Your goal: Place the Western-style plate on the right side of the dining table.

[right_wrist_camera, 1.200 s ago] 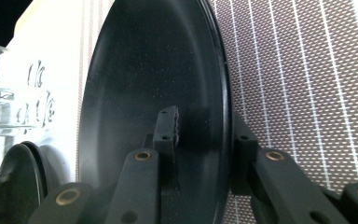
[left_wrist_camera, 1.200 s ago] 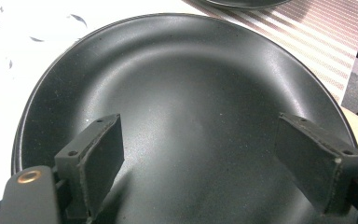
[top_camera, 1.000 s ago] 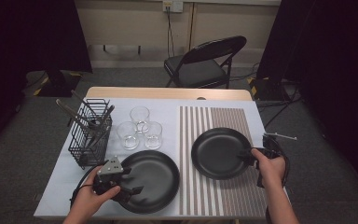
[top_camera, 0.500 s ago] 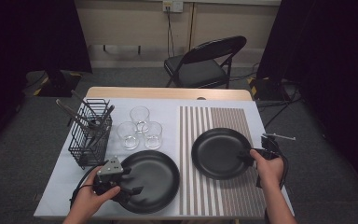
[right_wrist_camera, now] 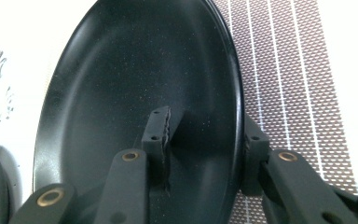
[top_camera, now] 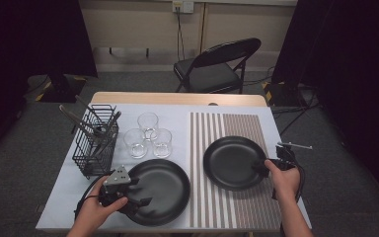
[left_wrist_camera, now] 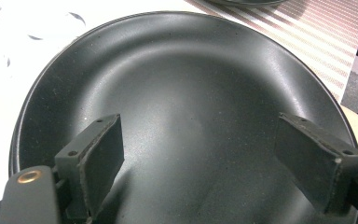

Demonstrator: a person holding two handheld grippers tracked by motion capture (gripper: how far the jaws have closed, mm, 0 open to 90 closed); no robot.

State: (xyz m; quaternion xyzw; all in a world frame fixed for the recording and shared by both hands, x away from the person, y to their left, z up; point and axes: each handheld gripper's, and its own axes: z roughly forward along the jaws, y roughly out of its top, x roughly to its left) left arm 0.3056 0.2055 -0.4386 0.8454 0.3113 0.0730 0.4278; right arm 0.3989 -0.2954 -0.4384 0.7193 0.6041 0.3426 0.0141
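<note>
Two black plates lie on the table. The left plate (top_camera: 164, 187) (left_wrist_camera: 186, 93) is on the white cloth. My left gripper (top_camera: 140, 192) (left_wrist_camera: 209, 163) hovers over its near-left part, jaws open wide with nothing between them. The right plate (top_camera: 232, 162) (right_wrist_camera: 135, 93) rests on the striped mat (top_camera: 227, 128). My right gripper (top_camera: 265, 166) (right_wrist_camera: 205, 133) straddles its right rim, one pad (right_wrist_camera: 161, 128) inside the plate and the other under the edge. Its jaws have just been opening. The inner pad stands off the rim, so the plate is not pinched.
A black wire basket (top_camera: 96, 145) with utensils stands at the left. Three clear glasses (top_camera: 148, 136) are grouped behind the left plate. A folding chair (top_camera: 217, 69) stands beyond the table's far edge. The near table edge is close to both hands.
</note>
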